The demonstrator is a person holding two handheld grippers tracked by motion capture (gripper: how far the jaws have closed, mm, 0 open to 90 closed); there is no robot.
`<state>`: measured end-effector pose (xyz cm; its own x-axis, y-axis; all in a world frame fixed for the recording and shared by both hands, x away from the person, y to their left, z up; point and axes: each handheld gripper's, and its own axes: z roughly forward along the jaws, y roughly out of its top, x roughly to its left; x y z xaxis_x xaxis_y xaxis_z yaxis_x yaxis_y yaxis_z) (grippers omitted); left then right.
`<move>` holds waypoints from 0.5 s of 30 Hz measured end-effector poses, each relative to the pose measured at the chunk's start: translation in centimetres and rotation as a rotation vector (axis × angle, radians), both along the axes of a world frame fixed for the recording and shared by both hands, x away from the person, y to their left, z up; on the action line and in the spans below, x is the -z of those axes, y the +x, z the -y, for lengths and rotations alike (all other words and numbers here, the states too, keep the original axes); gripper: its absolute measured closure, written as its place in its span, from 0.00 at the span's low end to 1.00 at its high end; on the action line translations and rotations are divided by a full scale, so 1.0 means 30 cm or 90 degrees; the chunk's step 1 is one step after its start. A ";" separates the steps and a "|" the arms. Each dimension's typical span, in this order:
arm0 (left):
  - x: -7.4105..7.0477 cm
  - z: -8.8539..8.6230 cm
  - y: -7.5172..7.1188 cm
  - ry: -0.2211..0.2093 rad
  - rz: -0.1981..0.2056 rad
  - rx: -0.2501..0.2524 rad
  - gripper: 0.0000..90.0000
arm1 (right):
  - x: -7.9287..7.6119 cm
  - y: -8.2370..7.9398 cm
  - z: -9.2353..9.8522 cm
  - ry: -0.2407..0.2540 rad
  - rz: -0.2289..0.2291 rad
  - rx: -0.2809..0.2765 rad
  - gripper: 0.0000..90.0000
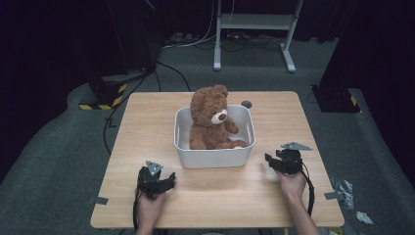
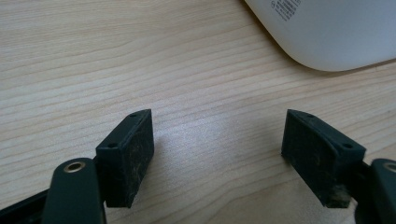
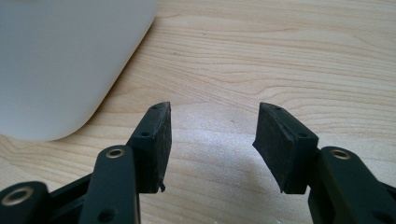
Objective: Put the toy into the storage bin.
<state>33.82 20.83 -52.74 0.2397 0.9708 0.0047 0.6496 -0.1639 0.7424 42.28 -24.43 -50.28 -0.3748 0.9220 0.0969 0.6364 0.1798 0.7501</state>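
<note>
Each claw is black, the left claw (image 1: 170,183) and right claw (image 1: 268,160) both topped by a grey three-cornered plate; black cables trail back. The jaws carry flat, scuffed pads (image 2: 135,158) with small screw holes; brass-ringed pivots (image 3: 115,152) sit behind; forearms unsleeved.

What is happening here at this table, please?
A person sits at a light wooden table and holds one pair of black tongs in each hand. The left tongs and the right tongs both rest low over the table, open and holding nothing, one on each side of a white plastic tub. A brown plush teddy bear sits upright inside the tub. Nothing is being gripped at this moment.
</note>
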 end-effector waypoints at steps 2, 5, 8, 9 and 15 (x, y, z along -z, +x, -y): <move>0.000 0.000 0.000 -0.001 0.001 0.000 0.28 | 0.003 0.001 -0.002 -0.005 0.000 0.000 0.50; 0.000 0.000 0.000 0.001 -0.001 -0.001 0.28 | 0.006 0.002 -0.005 -0.009 0.000 0.000 0.50; 0.000 0.000 0.000 0.001 0.000 0.000 0.28 | 0.011 0.003 -0.008 -0.011 -0.001 0.002 0.50; 0.000 0.000 0.000 0.000 0.000 0.000 0.28 | 0.012 0.004 -0.009 -0.011 -0.004 0.001 0.50; 0.000 0.000 0.000 0.000 0.000 0.000 0.28 | 0.020 0.007 -0.014 -0.018 -0.005 0.001 0.49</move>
<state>33.82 20.83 -52.73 0.2392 0.9710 0.0048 0.6501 -0.1638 0.7420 42.50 -24.02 -50.87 -0.3723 0.9252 0.0734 0.6421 0.1997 0.7402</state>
